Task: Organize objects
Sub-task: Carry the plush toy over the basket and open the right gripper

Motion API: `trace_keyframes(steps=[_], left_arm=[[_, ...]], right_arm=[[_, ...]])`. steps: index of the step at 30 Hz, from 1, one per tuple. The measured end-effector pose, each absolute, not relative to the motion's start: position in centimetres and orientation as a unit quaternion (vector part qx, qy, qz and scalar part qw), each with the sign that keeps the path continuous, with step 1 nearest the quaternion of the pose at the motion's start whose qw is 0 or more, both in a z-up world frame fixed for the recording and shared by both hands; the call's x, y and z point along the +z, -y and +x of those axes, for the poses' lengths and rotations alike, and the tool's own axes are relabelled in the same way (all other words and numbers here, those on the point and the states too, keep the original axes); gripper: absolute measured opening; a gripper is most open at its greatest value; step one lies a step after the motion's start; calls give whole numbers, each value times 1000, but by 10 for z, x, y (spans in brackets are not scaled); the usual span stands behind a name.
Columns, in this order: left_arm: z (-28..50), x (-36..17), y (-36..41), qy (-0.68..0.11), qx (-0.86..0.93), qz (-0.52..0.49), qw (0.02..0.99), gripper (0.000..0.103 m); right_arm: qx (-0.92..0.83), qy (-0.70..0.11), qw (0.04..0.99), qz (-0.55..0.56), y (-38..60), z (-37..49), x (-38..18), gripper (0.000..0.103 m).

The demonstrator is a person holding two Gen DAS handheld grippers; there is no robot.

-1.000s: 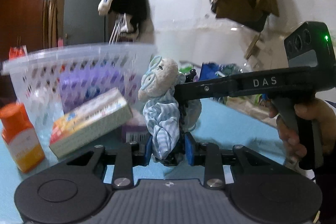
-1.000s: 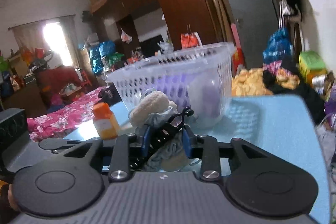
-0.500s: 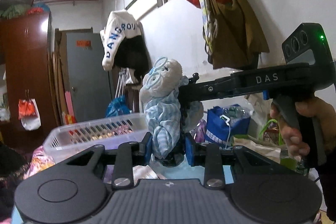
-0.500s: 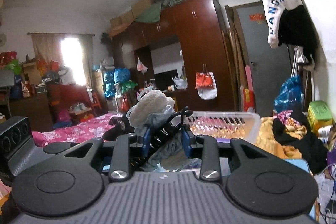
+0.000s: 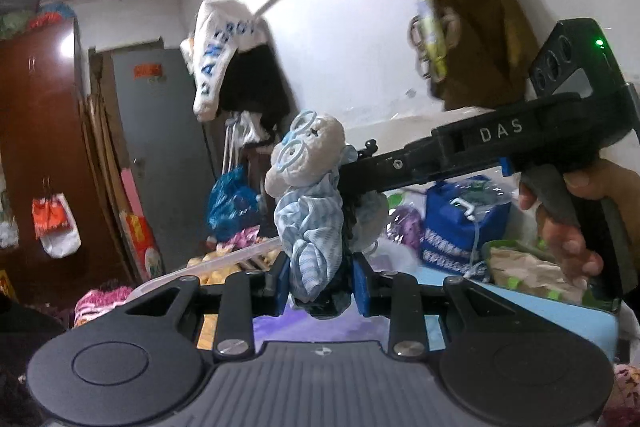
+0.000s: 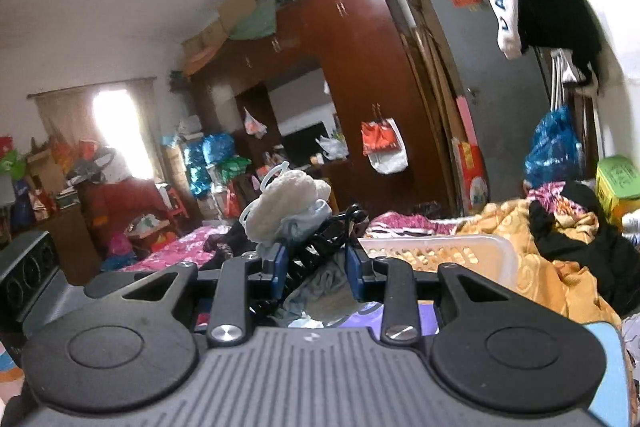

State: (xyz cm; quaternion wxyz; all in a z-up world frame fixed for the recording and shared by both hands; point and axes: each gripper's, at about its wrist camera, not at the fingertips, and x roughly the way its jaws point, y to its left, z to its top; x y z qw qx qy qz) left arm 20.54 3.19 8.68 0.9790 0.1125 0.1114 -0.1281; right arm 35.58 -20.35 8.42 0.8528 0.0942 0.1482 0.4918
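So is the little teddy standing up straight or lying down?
Upright. The teddy hangs head-up in the air, pinched at its legs by the left claw and by the right claw.

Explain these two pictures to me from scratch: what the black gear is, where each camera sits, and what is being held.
There is no robot here. A person holds a hand-operated two-finger gripper in each hand, and each gripper carries a wide-angle camera looking forward along its fingers. The ribbed black shape at the bottom of each picture is that gripper's own body.

In the left wrist view, the left gripper clamps the lower body of a small plush toy with blue glasses. The right gripper, marked DAS and held by a hand, reaches in from the right and grips the toy too.

The right wrist view shows the right gripper's own fingers closed on the toy. A white plastic basket sits below, in a cluttered bedroom.
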Motion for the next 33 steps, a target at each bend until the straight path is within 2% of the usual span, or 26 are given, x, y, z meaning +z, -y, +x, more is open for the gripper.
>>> trace_keyframes(steps=[15,17,18,19,20,21,22,23,28,33], left_arm=[[272,67,-72,-186,-95,99,973,36],[277,68,-75,-191,-89,88,974,38],[278,68,-77,-191,-86,84,974,44],[277,68,-78,-187,-80,81,976,55],[275,67,-79,-180,-71,81,978,64],[274,68,-80,-175,-65,82,979,79],[270,67,-81,-169,-57,85,980,86],[268,68,-81,-164,-49,87,981,86],[246,76,-84,-156,-7,68,985,87],[179,69,-80,-143,-13,55,988,87]], right_arm=[[464,-215,856,74,157,397,64,34],[460,-222,857,73,156,399,63,41],[453,-222,861,70,156,399,63,43],[442,-218,867,69,159,398,64,55],[434,-214,872,73,163,397,64,70],[428,-207,876,78,170,396,64,79],[422,-199,881,78,174,393,66,94],[412,-192,888,73,178,392,68,101],[376,-189,906,38,203,371,75,103],[370,-169,913,21,252,326,57,103]])
